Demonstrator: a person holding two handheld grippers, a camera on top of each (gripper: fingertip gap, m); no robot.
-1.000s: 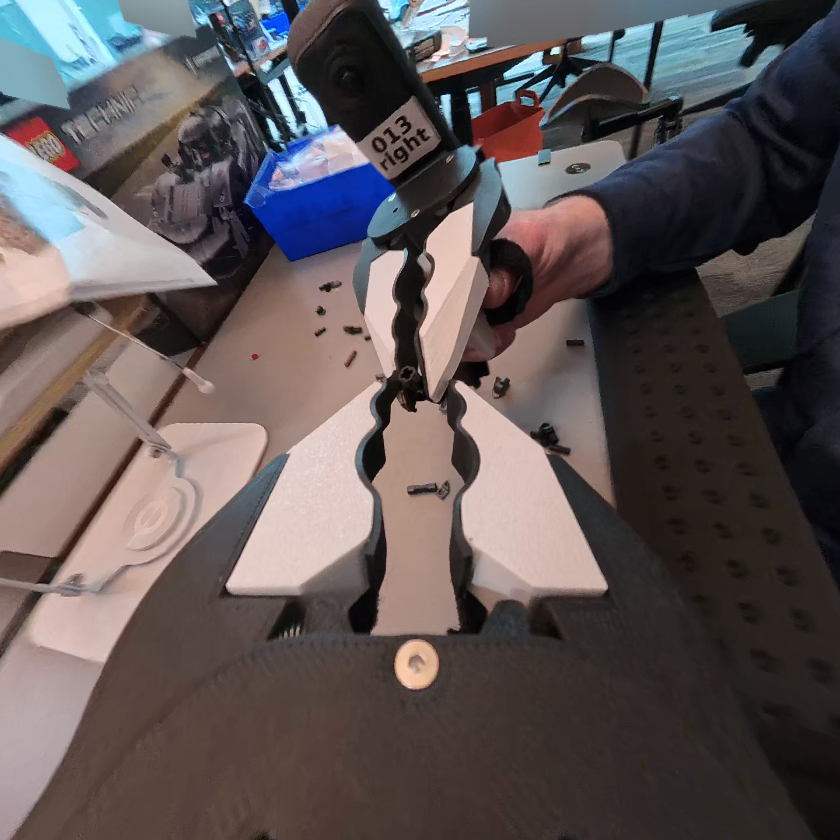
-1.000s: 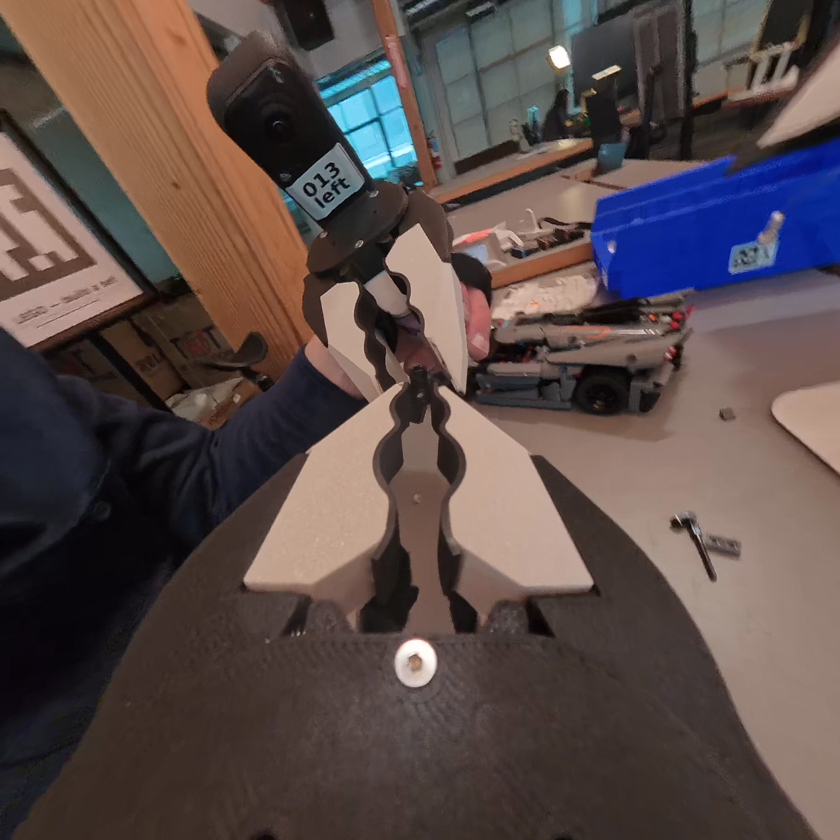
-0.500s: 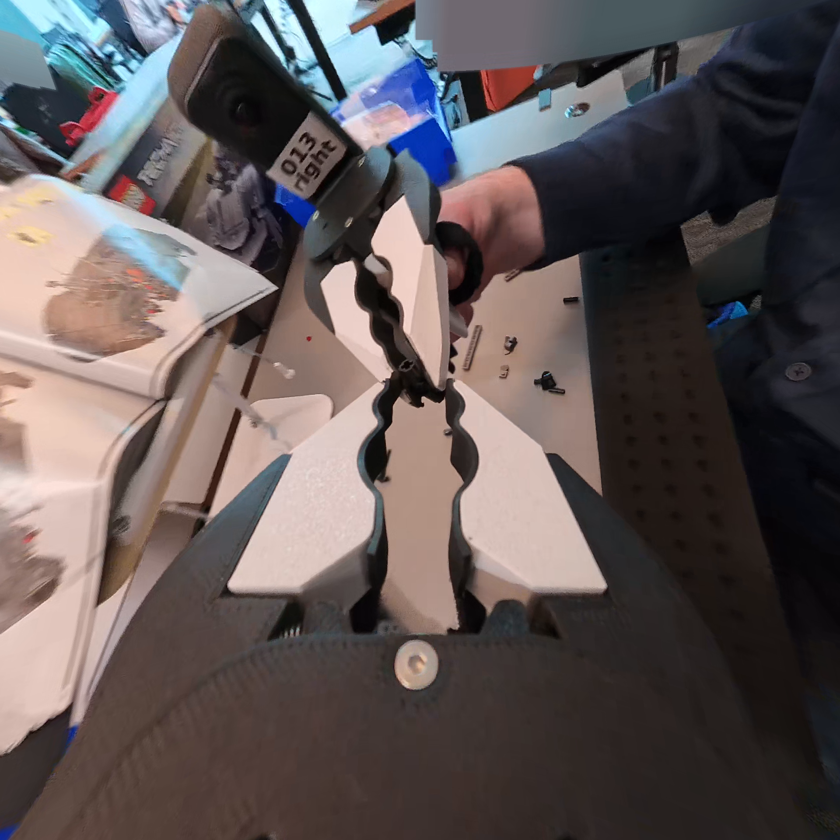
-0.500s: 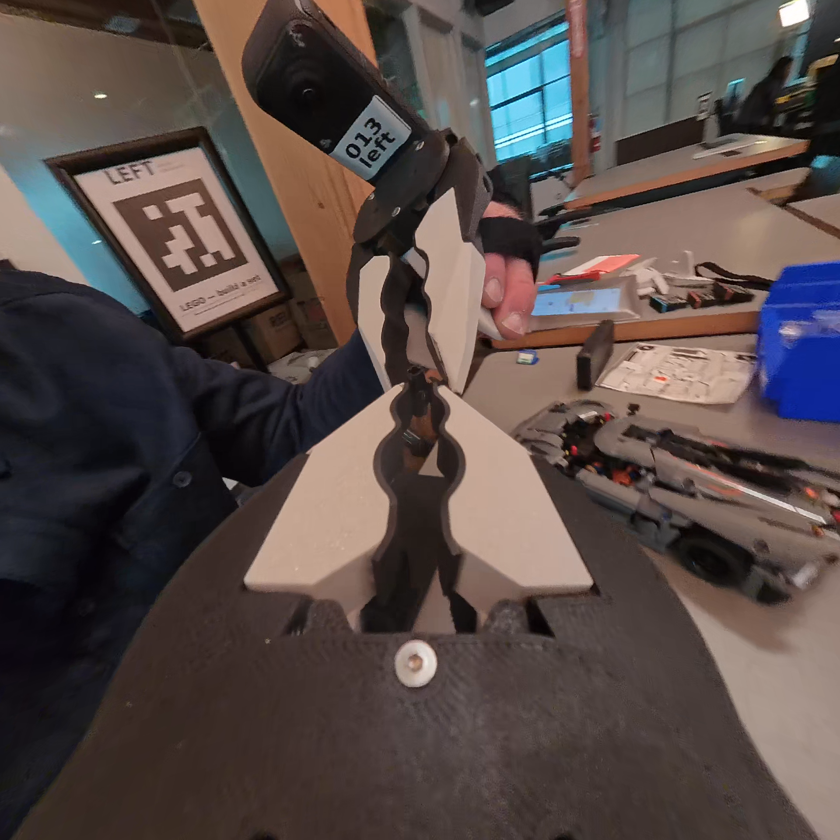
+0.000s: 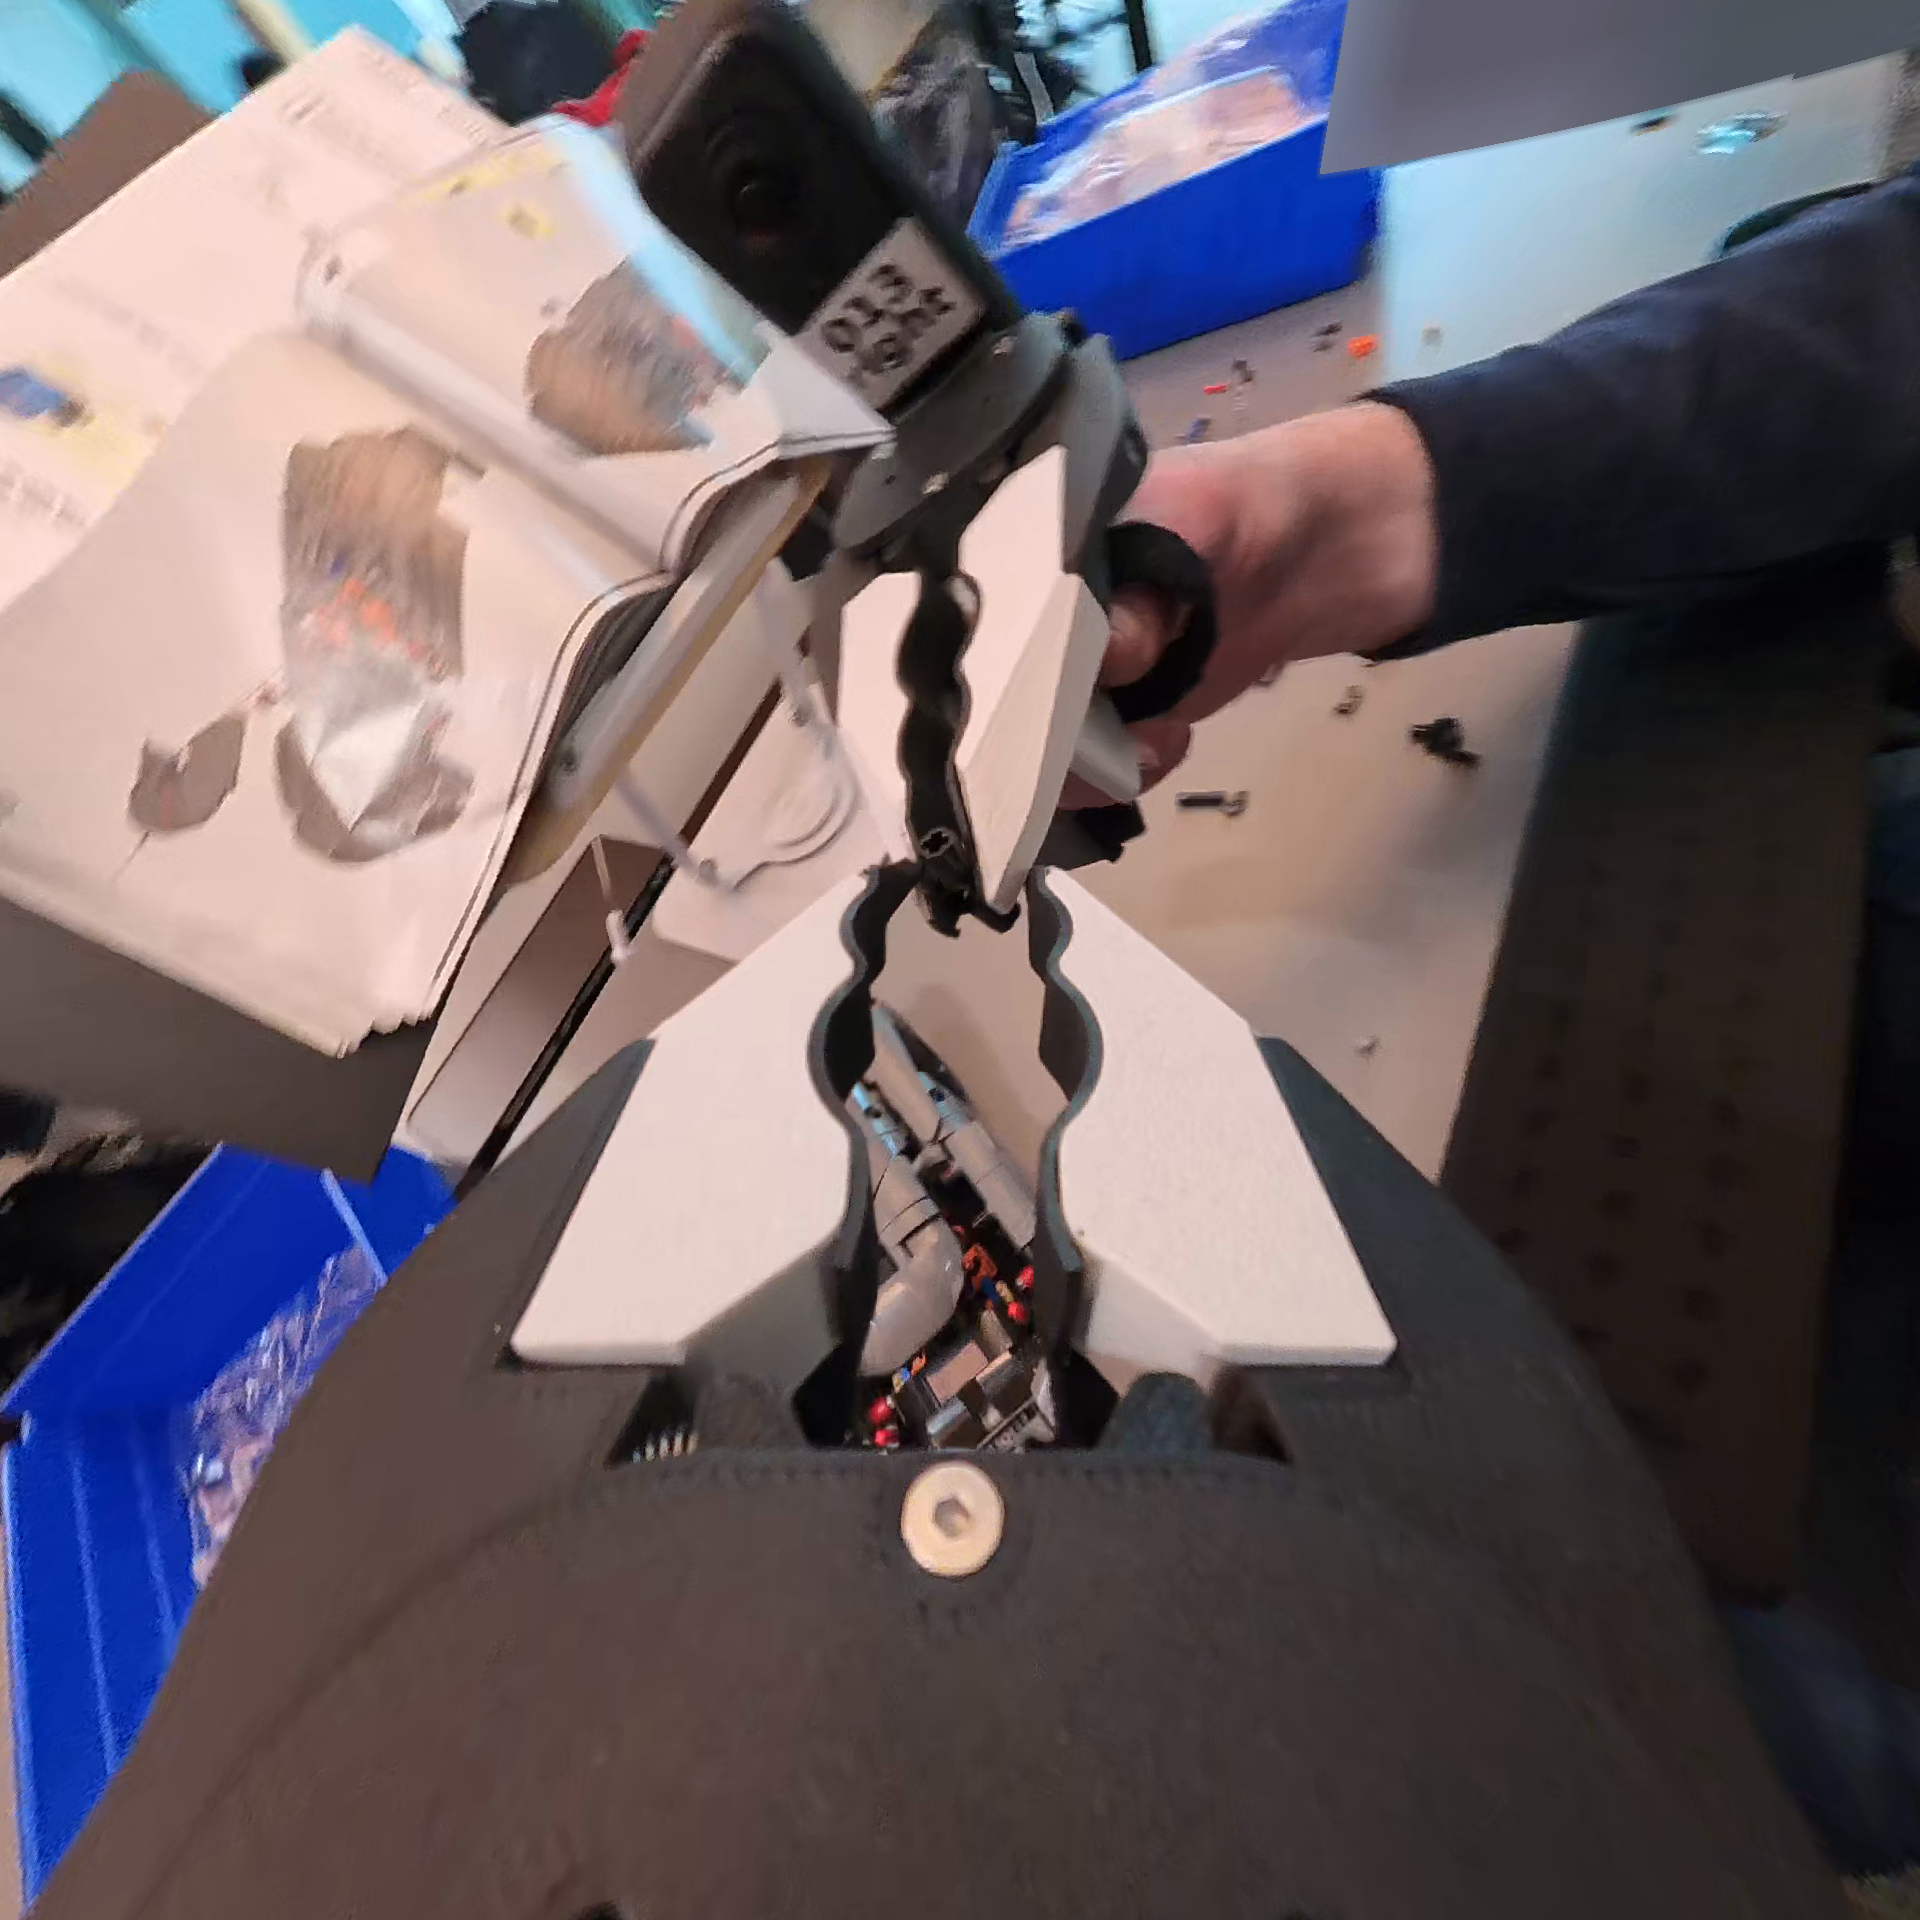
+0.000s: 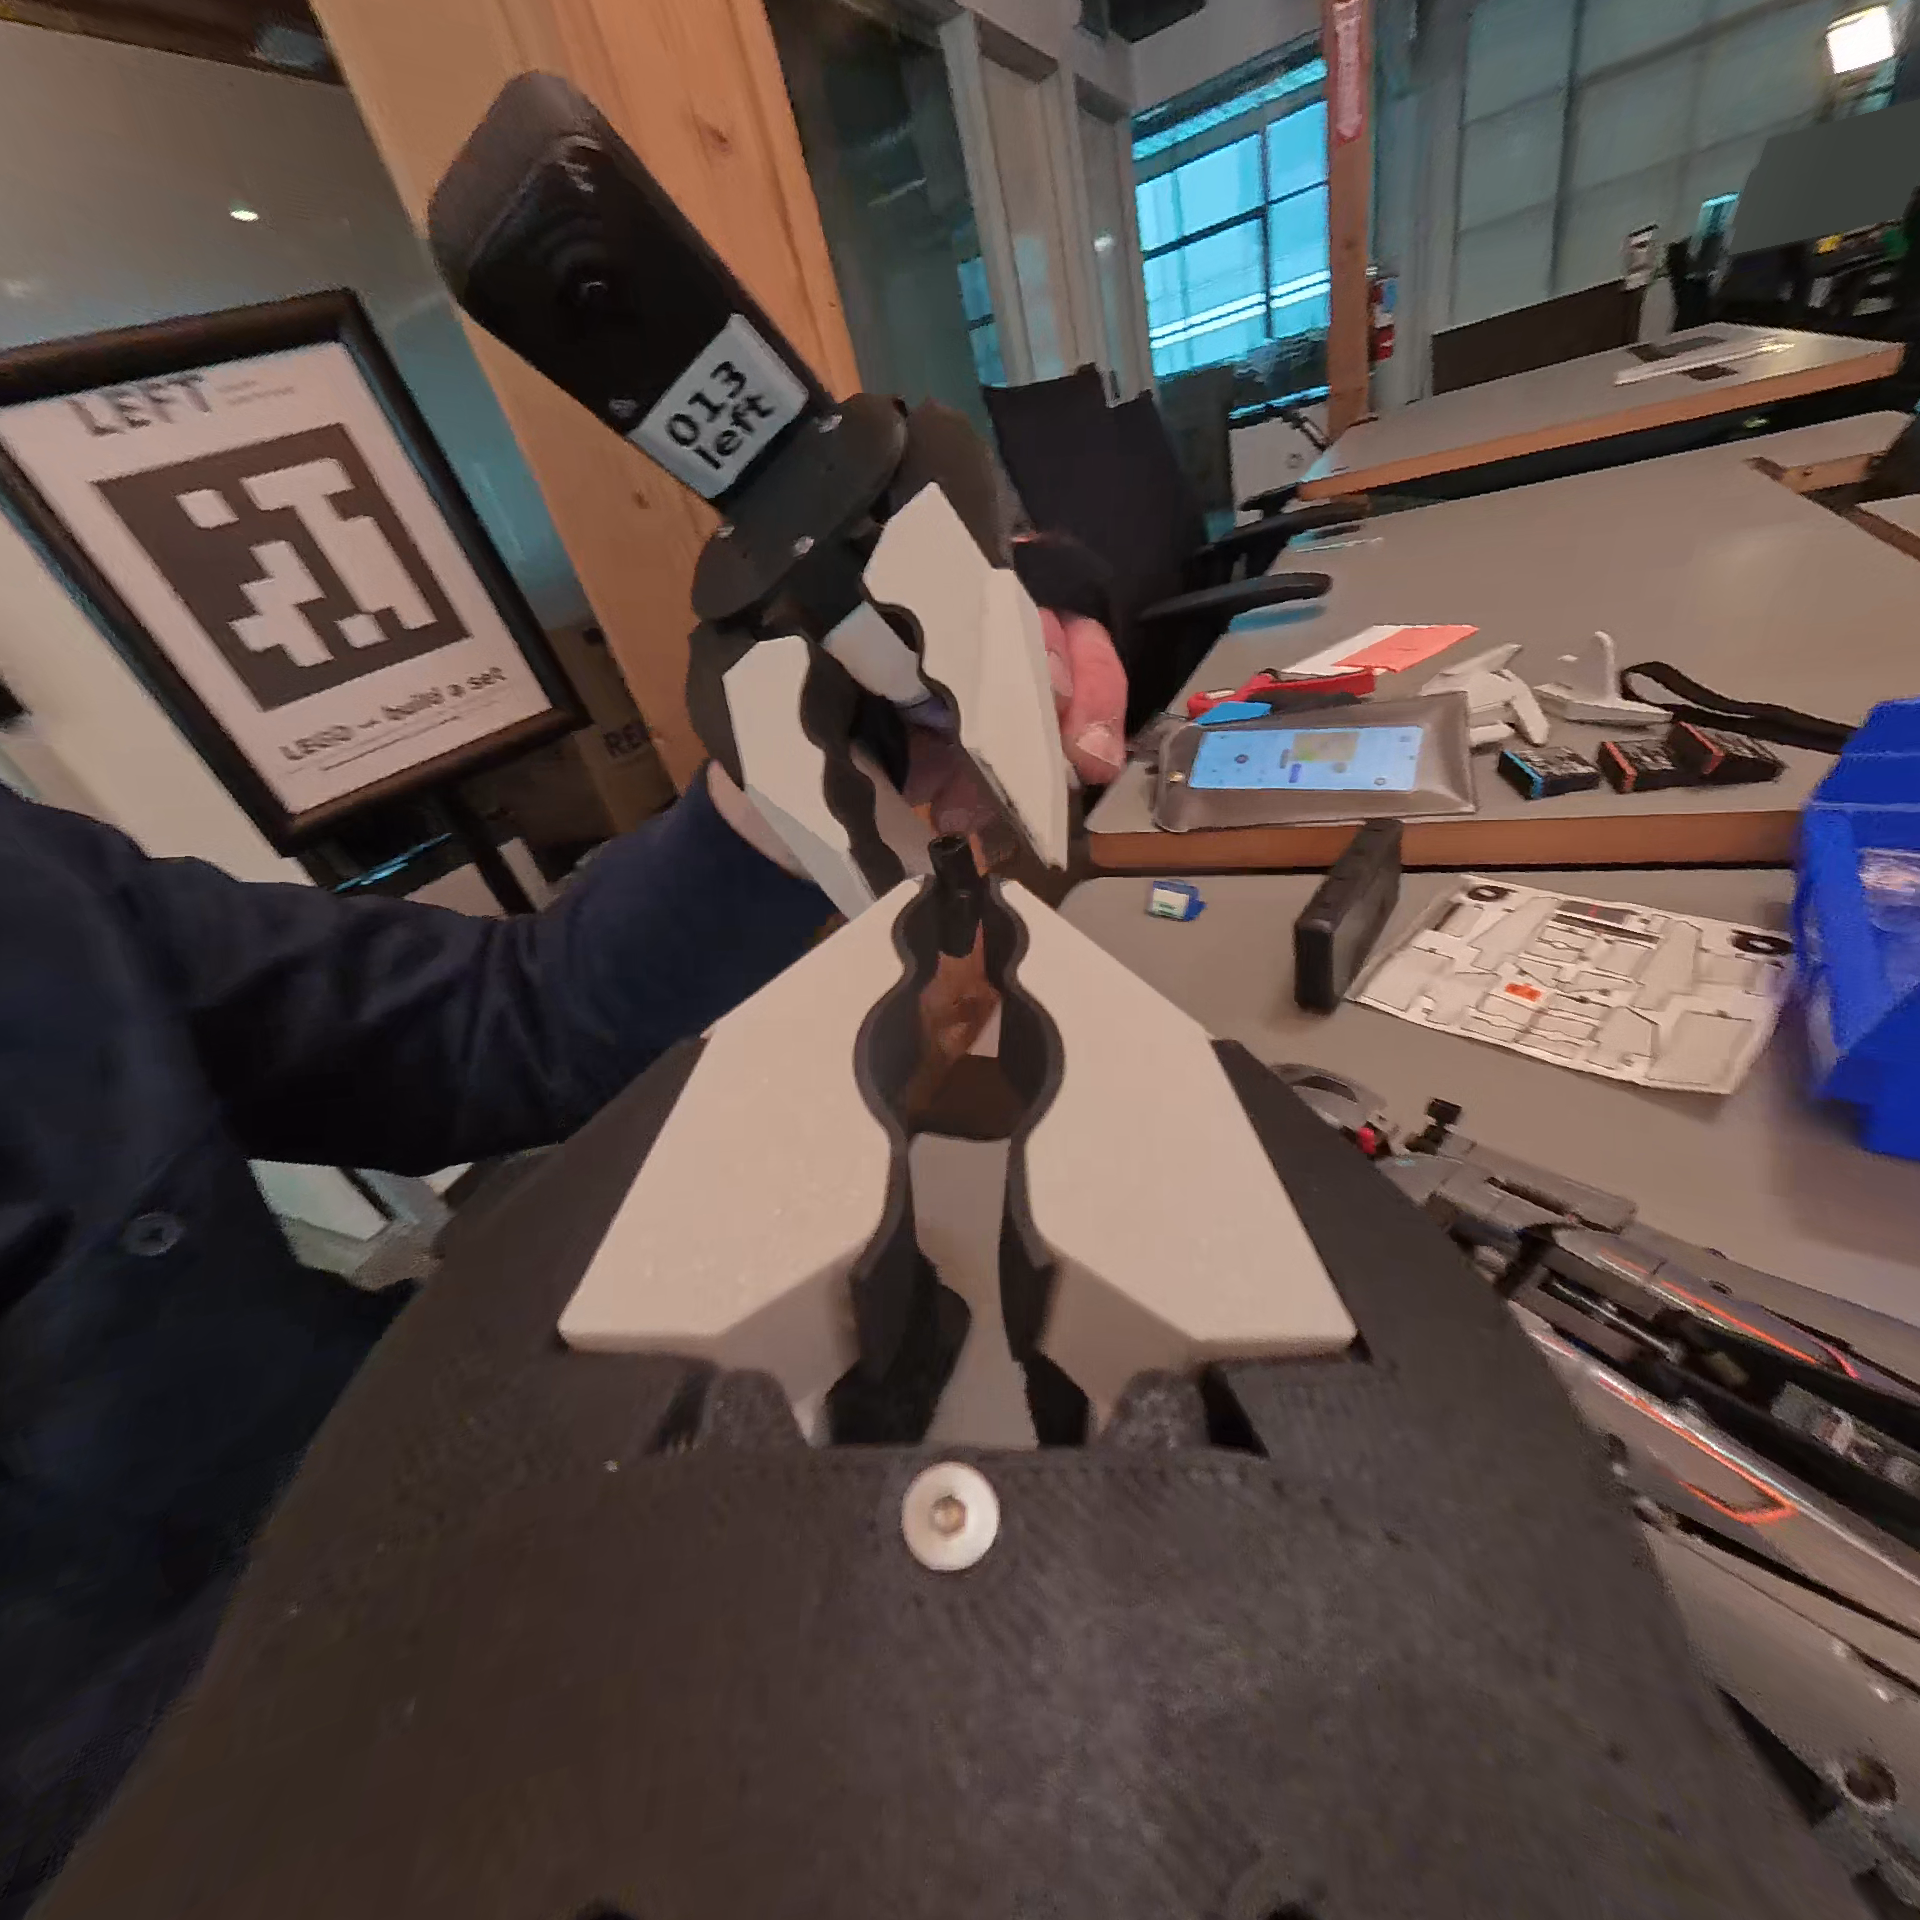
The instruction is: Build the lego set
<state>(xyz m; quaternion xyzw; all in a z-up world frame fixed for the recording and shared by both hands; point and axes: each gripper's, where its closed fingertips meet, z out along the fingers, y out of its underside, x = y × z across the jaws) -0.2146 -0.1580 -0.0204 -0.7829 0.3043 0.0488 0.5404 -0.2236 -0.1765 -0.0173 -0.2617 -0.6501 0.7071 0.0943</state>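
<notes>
Beside the grey model car, which is serving as the landmark, both tools are hovering tip to tip above the table. Going left to right in the right wrist view: a framed sign is standing far to the car's left, then the left gripper is hanging up and left of the car with its jaws standing apart and nothing visibly clamped between them. Just below it the right gripper is pinching a small black peg, its jaws pressed onto the shaft so the hollow end is sticking up past the tips. Farther right, a printed sheet is lying behind the car and a blue bin is sitting at the car's far right.

The peg is probably feather-light, rigid and smooth, so it is likely to twist or pop out under a loose pinch; gripping across the middle of its shaft, leaving one end free for pushing in, looks best. It is looking like a short dark tube with a collar near the middle. In the left wrist view the instruction book is leaning to the left, and the car is showing through the gap between the spread jaws.
</notes>
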